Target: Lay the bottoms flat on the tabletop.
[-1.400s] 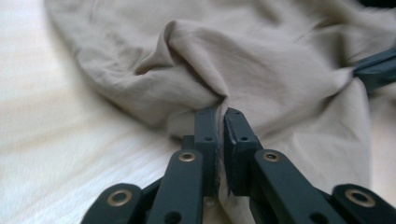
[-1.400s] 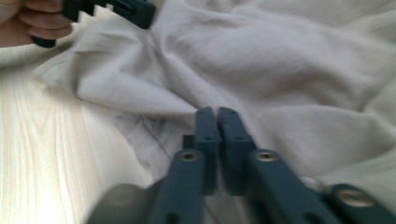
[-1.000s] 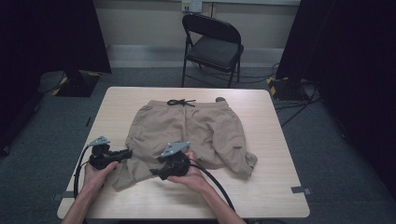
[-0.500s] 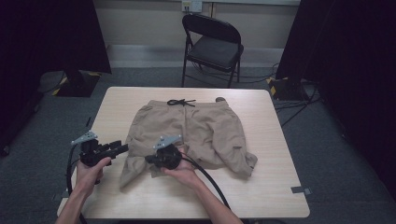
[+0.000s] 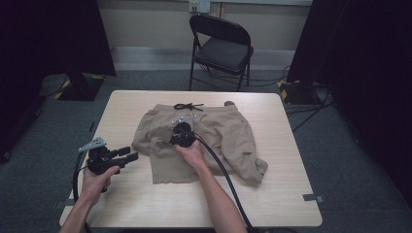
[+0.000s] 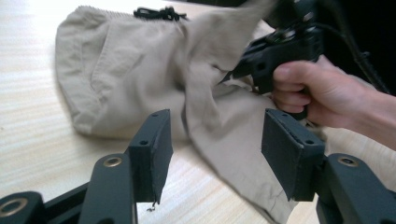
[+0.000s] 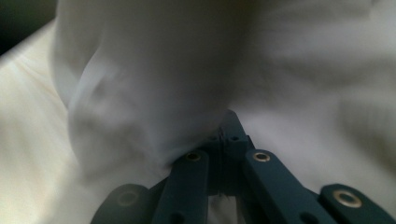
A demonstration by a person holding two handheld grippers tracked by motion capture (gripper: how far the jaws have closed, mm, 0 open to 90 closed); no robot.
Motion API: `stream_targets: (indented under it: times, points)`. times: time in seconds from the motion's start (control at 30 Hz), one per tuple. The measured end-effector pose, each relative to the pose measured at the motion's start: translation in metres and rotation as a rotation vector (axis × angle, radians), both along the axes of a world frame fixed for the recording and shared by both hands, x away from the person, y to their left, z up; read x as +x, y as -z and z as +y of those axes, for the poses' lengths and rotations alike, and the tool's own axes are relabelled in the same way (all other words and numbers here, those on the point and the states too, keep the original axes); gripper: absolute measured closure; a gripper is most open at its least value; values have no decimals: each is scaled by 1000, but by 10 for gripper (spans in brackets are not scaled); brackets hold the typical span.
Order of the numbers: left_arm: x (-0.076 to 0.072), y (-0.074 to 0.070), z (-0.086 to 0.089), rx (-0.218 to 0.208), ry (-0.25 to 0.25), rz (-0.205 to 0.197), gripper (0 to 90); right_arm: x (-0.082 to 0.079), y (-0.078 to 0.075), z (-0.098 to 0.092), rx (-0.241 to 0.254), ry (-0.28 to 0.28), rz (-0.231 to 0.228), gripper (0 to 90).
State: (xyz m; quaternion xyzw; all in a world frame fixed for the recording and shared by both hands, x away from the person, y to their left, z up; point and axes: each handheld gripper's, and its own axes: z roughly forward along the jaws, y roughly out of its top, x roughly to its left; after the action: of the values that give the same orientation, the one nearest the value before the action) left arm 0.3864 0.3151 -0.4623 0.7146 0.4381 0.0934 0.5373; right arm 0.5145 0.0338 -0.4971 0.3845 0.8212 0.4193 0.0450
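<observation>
High view: tan shorts [image 5: 228, 138] lie mid-tabletop [image 5: 291, 194], long axis running away from the person, drawstring waistband at the far end. Right gripper [image 5: 180, 132] clenches a fabric fold. Left gripper [image 5: 127, 154], jaws just widening, holds nothing.

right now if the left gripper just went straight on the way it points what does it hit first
Most likely the tan shorts: the left gripper stands open with nothing between its jaws, aimed at the near leg lying on the table. The right gripper sits farther back; depth is unclear.

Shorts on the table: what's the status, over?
Right gripper shut on shorts, fabric lifted. Left gripper open, jaws just opening, nothing between them, beside the shorts. Nothing in the way.
</observation>
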Motion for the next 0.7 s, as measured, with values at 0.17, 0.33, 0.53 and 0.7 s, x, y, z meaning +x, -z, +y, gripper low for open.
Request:
stream_targets:
  times: [0.17,0.33,0.53,0.7]
  points:
    - [2,6,1,9,-5,24,464,-8,-8,-8,3,-7,-37,593]
    - [4,14,4,27,-21,49,498,-27,-35,-31,78,-21,-86,475]
    - [4,15,4,46,-12,49,539,-67,-52,-42,123,-106,-124,522]
    - [4,16,2,57,-10,55,534,-94,-33,-20,108,-221,-79,536]
